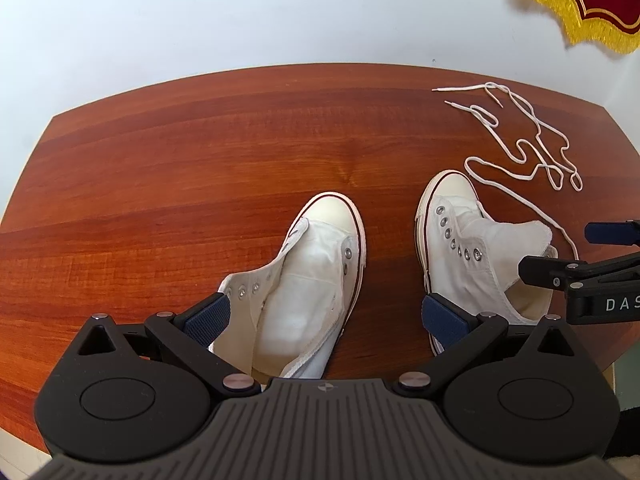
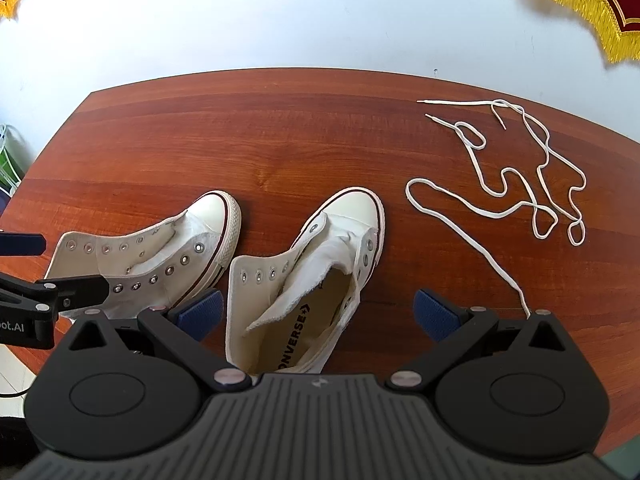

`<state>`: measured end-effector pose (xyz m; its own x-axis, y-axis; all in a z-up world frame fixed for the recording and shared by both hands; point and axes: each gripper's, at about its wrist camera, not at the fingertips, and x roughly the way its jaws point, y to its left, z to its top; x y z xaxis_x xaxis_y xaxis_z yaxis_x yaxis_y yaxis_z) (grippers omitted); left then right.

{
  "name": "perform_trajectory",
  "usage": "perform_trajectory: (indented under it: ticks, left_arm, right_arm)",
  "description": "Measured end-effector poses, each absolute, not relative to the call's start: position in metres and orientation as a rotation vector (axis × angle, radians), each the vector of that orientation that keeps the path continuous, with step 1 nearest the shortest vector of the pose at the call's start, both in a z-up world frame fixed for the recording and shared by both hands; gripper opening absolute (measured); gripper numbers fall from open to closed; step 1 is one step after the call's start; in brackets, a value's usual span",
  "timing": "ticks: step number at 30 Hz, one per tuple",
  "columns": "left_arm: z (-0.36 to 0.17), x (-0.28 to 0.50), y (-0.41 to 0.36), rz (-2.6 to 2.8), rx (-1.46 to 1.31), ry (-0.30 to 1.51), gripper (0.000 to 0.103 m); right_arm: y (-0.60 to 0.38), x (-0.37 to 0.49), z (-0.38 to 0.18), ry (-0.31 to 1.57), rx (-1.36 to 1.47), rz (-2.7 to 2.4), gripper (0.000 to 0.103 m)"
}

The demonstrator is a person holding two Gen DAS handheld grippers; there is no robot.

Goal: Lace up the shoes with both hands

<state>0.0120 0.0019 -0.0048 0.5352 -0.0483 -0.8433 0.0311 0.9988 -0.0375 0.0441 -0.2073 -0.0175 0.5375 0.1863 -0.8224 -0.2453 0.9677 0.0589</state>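
Two white high-top shoes stand side by side near the middle of the wooden worktop (image 1: 200,152), toes pointing to twelve o'clock, both unlaced with tongues loose and eyelets bare. The left shoe (image 1: 312,280) lies between the spread blue pads of the left claw (image 1: 326,322), which is wide open and grips nothing. The right shoe (image 2: 316,276) sits likewise between the parted fingers of the right claw (image 2: 320,316), also empty; its insole reads CONVERSE. A bare strip of wood separates the two shoes. The white lace (image 2: 520,172) sprawls in loose loops at about two o'clock from the right shoe, one end trailing toward that claw's right finger (image 2: 436,316). From nine to twelve o'clock the worktop is open up to its curved far edge, which meets a pale wall (image 1: 240,12). Red pennants with gold fringe (image 2: 592,8) hang on it.
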Motion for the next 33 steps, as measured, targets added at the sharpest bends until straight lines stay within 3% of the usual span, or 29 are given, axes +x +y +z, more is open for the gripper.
perform_trajectory:
  ticks: [33]
  left_arm:
    - [-0.007, 0.021, 0.007, -0.076, 0.049, 1.015, 0.103]
  right_arm:
    - [-0.194, 0.062, -0.027, 1.015, -0.038, 0.258, 0.102]
